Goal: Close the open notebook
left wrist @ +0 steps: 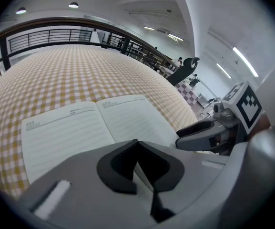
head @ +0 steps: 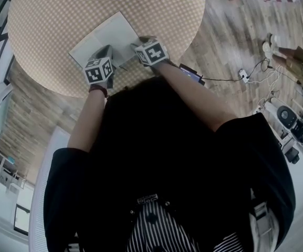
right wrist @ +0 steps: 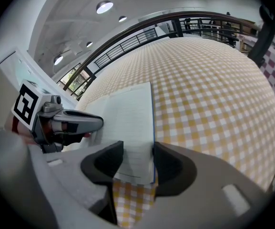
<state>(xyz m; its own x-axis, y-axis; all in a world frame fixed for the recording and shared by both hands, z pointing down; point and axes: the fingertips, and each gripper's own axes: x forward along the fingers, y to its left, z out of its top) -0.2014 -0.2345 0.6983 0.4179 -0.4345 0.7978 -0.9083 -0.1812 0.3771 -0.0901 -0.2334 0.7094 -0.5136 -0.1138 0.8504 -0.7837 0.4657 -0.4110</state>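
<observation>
A: Head view: is the notebook [head: 109,38] still lying open on the desk [head: 46,14]?
B: Yes, nothing is closing yet. The right hand-held gripper [right wrist: 138,149] is gaping astride its corner. The left hand-held gripper [left wrist: 137,144] is pinching shut, gripping nothing.

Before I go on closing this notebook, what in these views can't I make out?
- Head view: the near edge of the notebook sits behind the left gripper and right gripper.
- Head view: the near rim of the table is covered by the person's head.
- Left gripper view: the header print is too small to read.
- Right gripper view: its jaws stand apart around the page corner; the pads hide any contact.
</observation>
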